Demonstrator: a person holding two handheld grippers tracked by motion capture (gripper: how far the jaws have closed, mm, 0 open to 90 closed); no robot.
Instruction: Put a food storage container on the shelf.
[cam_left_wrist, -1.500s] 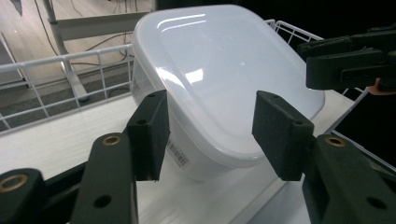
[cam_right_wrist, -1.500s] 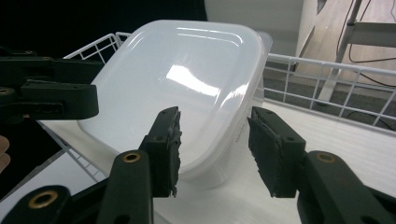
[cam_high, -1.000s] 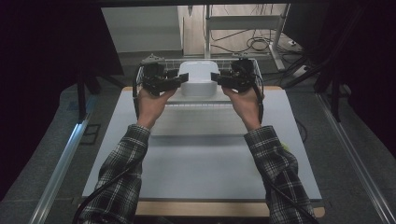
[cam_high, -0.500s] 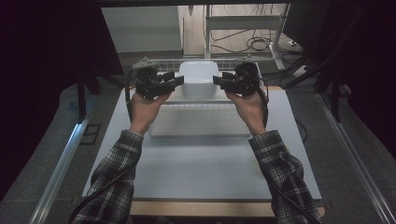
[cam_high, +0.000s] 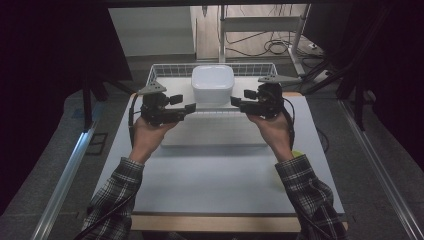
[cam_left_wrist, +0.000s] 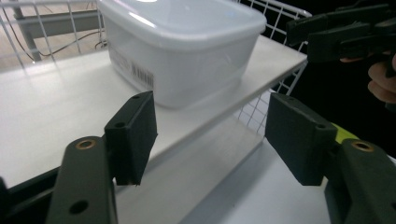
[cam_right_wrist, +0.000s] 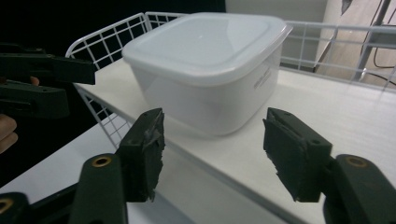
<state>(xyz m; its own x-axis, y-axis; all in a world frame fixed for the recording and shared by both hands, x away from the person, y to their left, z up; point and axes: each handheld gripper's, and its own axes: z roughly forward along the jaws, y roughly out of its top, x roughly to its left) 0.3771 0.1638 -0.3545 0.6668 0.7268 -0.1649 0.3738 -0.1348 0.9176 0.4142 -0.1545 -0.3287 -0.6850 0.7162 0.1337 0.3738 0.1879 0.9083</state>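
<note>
The white lidded plastic container (cam_high: 213, 84) sits on a white board (cam_high: 212, 131) before the wire basket (cam_high: 165, 70). Left hand-held gripper (cam_high: 190, 107) and right hand-held gripper (cam_high: 236, 102), both released, have just been opening, nothing between them. Risk: an off-centre grip, probably tipping the container.

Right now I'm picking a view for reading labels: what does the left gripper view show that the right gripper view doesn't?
The left gripper view alone shows a barcode sticker on the white container. The right gripper view alone shows faint lettering on another side. Both share the lidded container on the white shelf board, the wire basket, and open jaws with nothing between them.
</note>
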